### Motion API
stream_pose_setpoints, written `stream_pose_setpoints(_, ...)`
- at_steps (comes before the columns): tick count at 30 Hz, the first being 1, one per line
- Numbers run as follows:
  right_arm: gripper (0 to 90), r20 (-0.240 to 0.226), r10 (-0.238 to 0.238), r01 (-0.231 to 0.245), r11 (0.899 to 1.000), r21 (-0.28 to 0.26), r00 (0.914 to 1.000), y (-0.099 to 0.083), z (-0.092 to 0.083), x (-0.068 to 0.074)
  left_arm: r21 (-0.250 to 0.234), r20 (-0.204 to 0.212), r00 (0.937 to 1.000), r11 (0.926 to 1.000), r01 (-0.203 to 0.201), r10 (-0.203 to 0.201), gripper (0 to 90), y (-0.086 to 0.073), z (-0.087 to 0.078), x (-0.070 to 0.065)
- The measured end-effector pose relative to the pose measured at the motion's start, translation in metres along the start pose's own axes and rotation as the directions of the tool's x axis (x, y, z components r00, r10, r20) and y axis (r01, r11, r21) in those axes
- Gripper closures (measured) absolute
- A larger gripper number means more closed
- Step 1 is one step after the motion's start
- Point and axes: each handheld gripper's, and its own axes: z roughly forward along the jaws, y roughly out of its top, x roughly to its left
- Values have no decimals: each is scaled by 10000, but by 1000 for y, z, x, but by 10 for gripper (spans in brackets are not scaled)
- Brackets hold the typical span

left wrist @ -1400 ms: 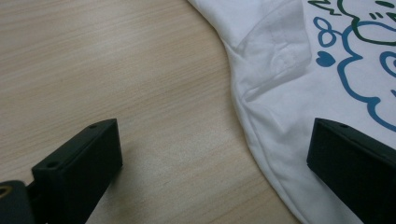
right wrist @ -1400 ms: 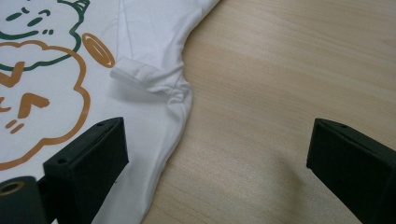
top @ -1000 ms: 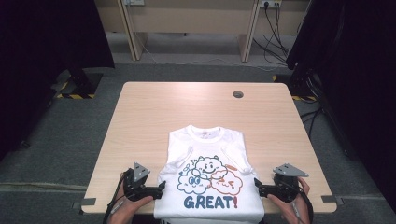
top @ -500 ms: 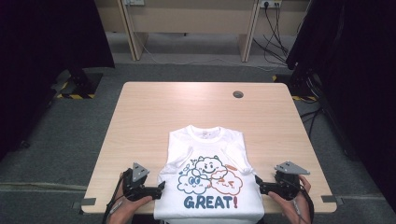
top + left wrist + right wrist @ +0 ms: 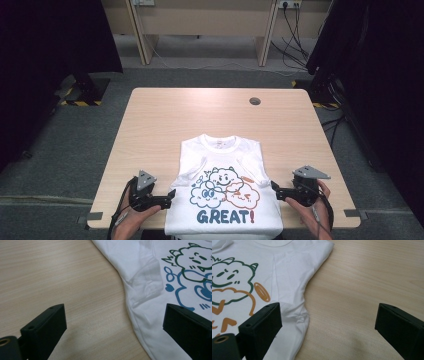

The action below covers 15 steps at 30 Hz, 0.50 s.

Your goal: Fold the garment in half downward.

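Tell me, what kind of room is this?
Probably a lab or office set up for recording: a plain wooden desk with a cable hole, grey carpet, black curtains at both sides, and wall sockets with cables behind.

My claw (image 5: 115, 327) hangs low over the table (image 5: 62, 277), its two black jaws spread wide at the bottom corners. The left jaw sits above bare pale wood; the right jaw sits over the white shirt (image 5: 140, 262). Between them runs the shirt's side edge, curving from the top of the frame down toward the lower right. A sleeve (image 5: 147, 280) lies folded in under the body, showing through the cloth as a grey shadow. At the right, part of the print (image 5: 190, 267) appears: a green-outlined cloud face above blue shapes and a small blue heart. Neither jaw grips the cloth.
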Motion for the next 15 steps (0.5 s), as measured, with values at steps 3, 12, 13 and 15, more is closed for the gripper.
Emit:
stream_pose_setpoints(3, 77, 10, -11, 11, 10000, -31, 10000, 4, 3, 0, -148, -107, 9999, 9999, 41, -42, 41, 4, 1, 1)
stream_pose_setpoints(12, 98, 58, -38, 39, 10000, -78, 10000, 16, 14, 1, -49, -199, 9998, 10000, 61, -62, 49, 18, 16, 0)
stream_pose_setpoints(13, 98, 55, -36, 36, 10000, -77, 10000, 21, 18, 2, -49, -199, 9998, 10000, 61, -62, 49, 18, 16, 0)
stream_pose_setpoints(15, 115, 55, -36, 36, 10000, -77, 10000, 21, 18, 2, 2, -251, 9997, 10000, 43, -43, 54, 22, 20, 1)
